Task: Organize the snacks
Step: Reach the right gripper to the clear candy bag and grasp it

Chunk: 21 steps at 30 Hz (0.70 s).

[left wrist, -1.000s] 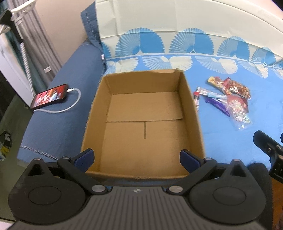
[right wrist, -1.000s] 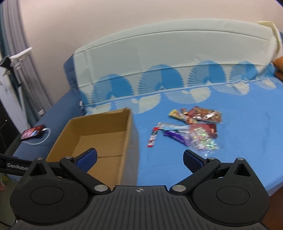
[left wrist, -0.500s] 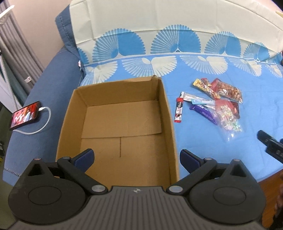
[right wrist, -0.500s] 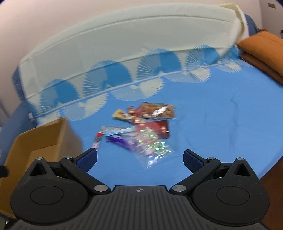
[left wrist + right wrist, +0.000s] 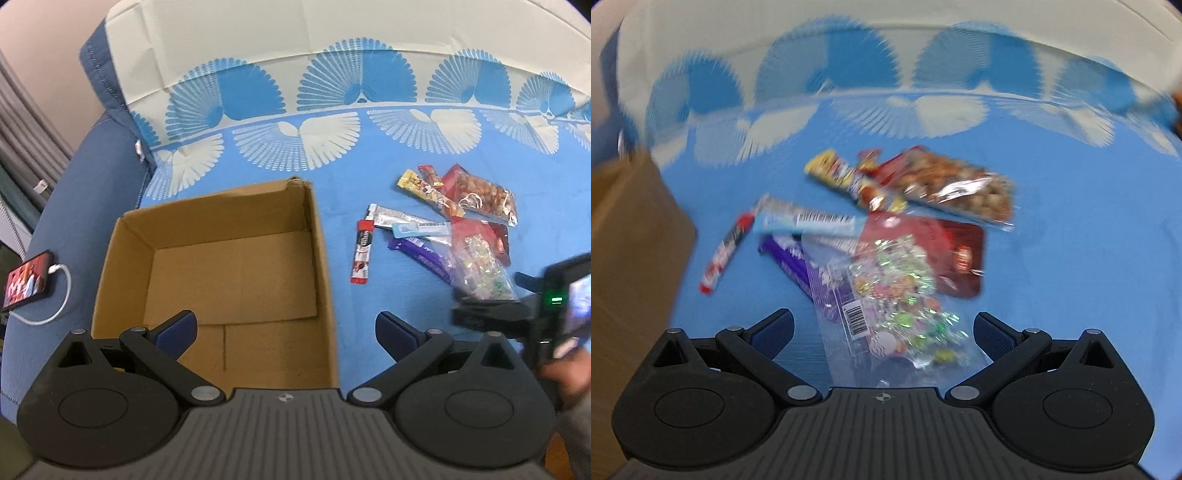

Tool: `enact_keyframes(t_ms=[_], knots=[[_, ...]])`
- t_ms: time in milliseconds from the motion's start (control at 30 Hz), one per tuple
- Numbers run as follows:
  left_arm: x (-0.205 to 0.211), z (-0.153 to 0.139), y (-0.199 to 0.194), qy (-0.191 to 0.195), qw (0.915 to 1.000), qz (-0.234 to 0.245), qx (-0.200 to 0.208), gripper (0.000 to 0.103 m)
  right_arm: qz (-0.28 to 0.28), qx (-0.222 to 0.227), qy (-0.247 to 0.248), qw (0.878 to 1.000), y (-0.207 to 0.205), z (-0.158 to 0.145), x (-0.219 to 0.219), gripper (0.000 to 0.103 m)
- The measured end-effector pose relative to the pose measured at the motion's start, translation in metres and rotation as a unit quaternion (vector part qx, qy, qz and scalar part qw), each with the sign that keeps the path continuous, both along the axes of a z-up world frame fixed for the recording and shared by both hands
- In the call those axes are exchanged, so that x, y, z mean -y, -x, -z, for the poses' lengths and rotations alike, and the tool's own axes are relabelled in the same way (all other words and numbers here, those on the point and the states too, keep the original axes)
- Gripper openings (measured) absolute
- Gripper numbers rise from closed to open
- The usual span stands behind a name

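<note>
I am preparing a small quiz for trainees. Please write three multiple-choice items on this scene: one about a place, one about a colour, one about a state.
1. Where do the snacks lie?
A. Inside the box
B. On the bed, right of the box
C. On the phone

2. What colour is the bar partly under the clear candy bag?
A. Purple
B. Green
C. Orange

3. How is the right claw?
A. Shut on a bar
B. Open, above the candy bag
C. Open, inside the box

Answers:
1 B: the box holds nothing, and the packets lie on the blue bed beside it.
2 A: the purple bar runs under the bag.
3 B: its fingers stand wide apart with the bag between them.
</note>
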State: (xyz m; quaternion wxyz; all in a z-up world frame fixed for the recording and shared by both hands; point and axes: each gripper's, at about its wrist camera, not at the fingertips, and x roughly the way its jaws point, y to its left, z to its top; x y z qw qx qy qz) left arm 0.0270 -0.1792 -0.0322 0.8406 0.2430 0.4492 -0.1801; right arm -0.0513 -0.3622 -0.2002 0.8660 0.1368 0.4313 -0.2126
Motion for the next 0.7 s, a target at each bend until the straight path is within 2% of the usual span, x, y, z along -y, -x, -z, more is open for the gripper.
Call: enact_keyframes(t_ms=[167, 200, 267, 300, 367, 400, 433, 467, 567, 700], knots=[[0.020, 0.010, -0.001, -0.003, 1.0000, 0.009, -0.002, 0.103, -0.017, -0.055, 0.051, 0.997, -0.025, 0.030, 0.005, 0.103], [0.023, 0.012, -0.001, -0.005, 0.9999, 0.011, -0.003, 0.103, -0.017, -0.036, 0.049, 0.998, -0.022, 0.031, 0.008, 0.103], [0.028, 0.015, 0.001, -0.007, 0.9998, 0.015, -0.005, 0.103, -0.001, -0.028, 0.054, 0.998, -0.014, 0.031, 0.015, 0.101], [0.029, 0.016, 0.003, -0.007, 0.9998, 0.017, -0.004, 0.103, -0.007, -0.017, 0.056, 0.998, -0.009, 0.031, 0.016, 0.096], [0.032, 0.016, 0.005, -0.004, 0.9998, 0.022, -0.002, 0.103, -0.029, 0.004, 0.078, 0.997, 0.001, 0.026, 0.012, 0.063], [0.033, 0.016, 0.006, -0.004, 0.9997, 0.023, -0.001, 0.103, -0.039, 0.003, 0.091, 0.995, 0.004, 0.023, 0.011, 0.053], [0.035, 0.016, 0.007, -0.003, 0.9997, 0.023, -0.001, 0.103, -0.044, 0.006, 0.087, 0.995, 0.007, 0.020, 0.012, 0.040], [0.036, 0.016, 0.007, -0.001, 0.9997, 0.024, -0.002, 0.103, -0.040, 0.014, 0.078, 0.996, 0.010, 0.015, 0.015, 0.033], [0.043, 0.014, 0.007, 0.006, 0.9995, 0.031, 0.002, 0.103, 0.010, 0.029, 0.060, 0.998, 0.024, 0.003, 0.028, 0.021], [0.055, 0.014, 0.009, 0.014, 0.9991, 0.038, 0.006, 0.103, 0.083, 0.031, 0.067, 0.994, 0.056, -0.014, 0.046, 0.018]])
